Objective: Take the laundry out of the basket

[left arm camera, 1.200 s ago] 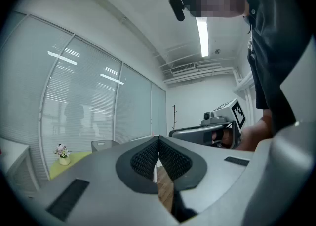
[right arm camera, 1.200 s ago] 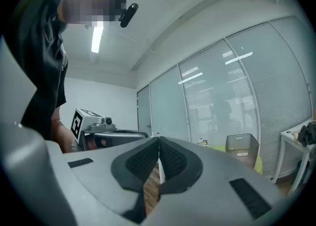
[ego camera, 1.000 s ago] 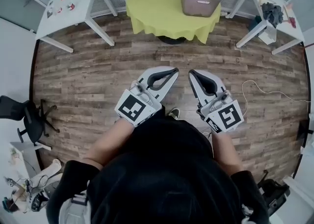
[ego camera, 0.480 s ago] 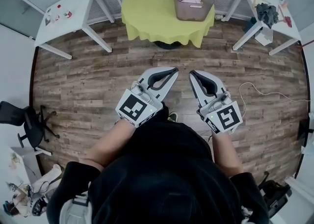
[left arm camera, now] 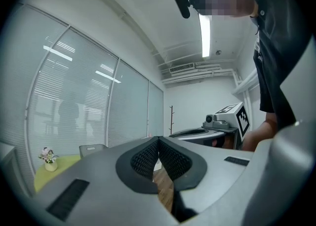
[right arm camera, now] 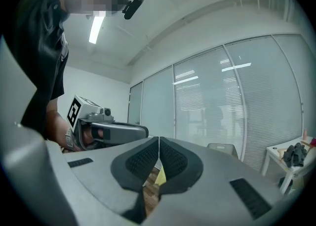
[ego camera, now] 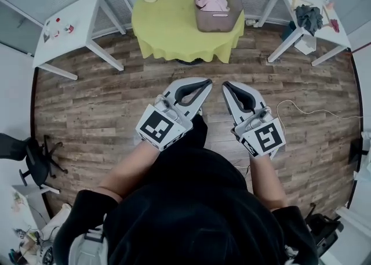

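The left gripper (ego camera: 205,83) and right gripper (ego camera: 226,84) have been carried forward since the earlier frame, and the green-clothed bench (ego camera: 168,26) now sits nearer. Both grippers are closed and empty, level above the wooden floor (ego camera: 104,101). The basket (ego camera: 218,24) holding pink laundry (ego camera: 211,0) stands well ahead on the bench. The person should probably get close first, then open the jaws over the cloth.
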Demonstrator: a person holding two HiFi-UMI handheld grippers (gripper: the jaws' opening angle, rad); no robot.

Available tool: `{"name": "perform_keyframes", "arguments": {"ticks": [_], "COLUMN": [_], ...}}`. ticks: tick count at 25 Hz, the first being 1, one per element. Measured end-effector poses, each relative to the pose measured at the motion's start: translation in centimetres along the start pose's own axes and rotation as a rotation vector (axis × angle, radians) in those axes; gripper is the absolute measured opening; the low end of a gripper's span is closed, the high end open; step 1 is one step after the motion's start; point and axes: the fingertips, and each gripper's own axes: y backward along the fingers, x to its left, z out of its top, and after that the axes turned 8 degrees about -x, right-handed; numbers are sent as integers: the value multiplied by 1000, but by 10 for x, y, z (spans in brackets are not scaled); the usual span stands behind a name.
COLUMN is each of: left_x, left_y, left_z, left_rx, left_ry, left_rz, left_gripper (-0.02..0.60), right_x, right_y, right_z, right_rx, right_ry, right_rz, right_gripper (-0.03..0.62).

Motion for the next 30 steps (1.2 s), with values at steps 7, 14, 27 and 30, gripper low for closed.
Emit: {"name": "perform_keyframes", "arguments": {"ticks": [7,14,27,30], "left_x": [46,109,200,210], "left_y": [-63,-116,-199,-220], "left_z": [-8,-15,-23,-25], "left_rx": [-33,-21,-16,-1], "left_ry": [45,52,83,88], "left_rz": [-9,9,12,19], "left_gripper": [9,9,9,9], "right_x": [-72,-137,-239,-263], "right_y": [-33,-81,-134,-140], "right_z": [-7,-16,-26,-26], "right_rx": [25,46,69,60], "right_ry": [5,-6,1,3], "right_rz": [-6,-1,-51,-49], "right_gripper": [25,25,25,25]}}
